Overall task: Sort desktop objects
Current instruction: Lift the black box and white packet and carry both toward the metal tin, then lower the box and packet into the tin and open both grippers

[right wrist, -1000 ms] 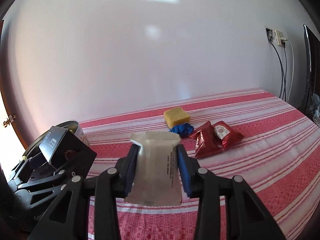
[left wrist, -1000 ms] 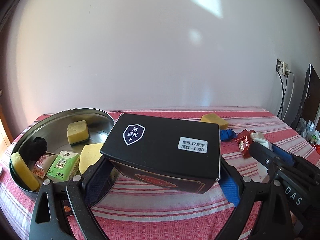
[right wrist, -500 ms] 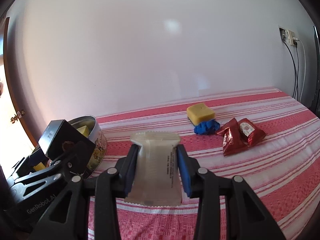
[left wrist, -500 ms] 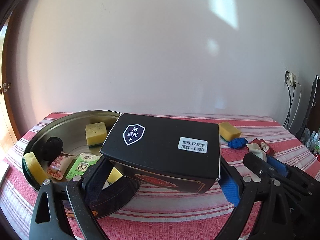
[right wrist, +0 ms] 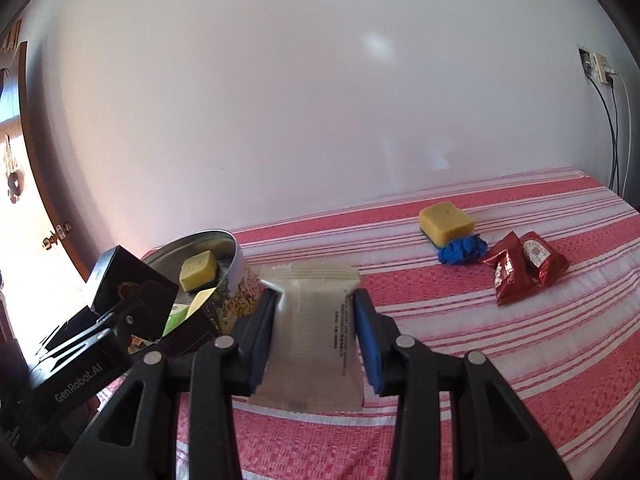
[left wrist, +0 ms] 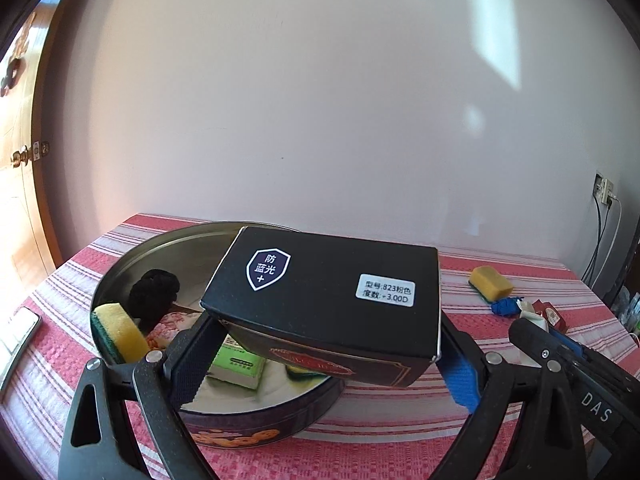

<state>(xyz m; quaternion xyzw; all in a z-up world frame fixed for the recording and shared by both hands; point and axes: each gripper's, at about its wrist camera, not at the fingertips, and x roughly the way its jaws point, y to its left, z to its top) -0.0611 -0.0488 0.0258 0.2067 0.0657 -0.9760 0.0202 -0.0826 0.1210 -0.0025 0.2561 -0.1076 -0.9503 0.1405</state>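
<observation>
The left tool [left wrist: 320, 364] is clamped on a black box [left wrist: 332, 296], rigid card with a matte lid, a shield badge and a white label; the box hangs over the near side of the tin [left wrist: 132, 256]. The right tool [right wrist: 314, 336] is clamped on a pale sachet [right wrist: 312, 332], soft crinkled film with serrated ends, held above the worktop [right wrist: 520, 380] just right of the tin.

Sorting looks partly done. The round metal tin, shiny inside and printed outside, already holds two yellow sponges [left wrist: 120, 330], a black fuzzy lump [left wrist: 154, 294], a green carton [left wrist: 236, 364] and a small packet. Box and sachet seem next to go in.

Farther off, on the red-and-white woven cloth, wait a sponge [right wrist: 446, 220], a crumpled blue wad [right wrist: 462, 251] and two glossy red packets [right wrist: 524, 270].
</observation>
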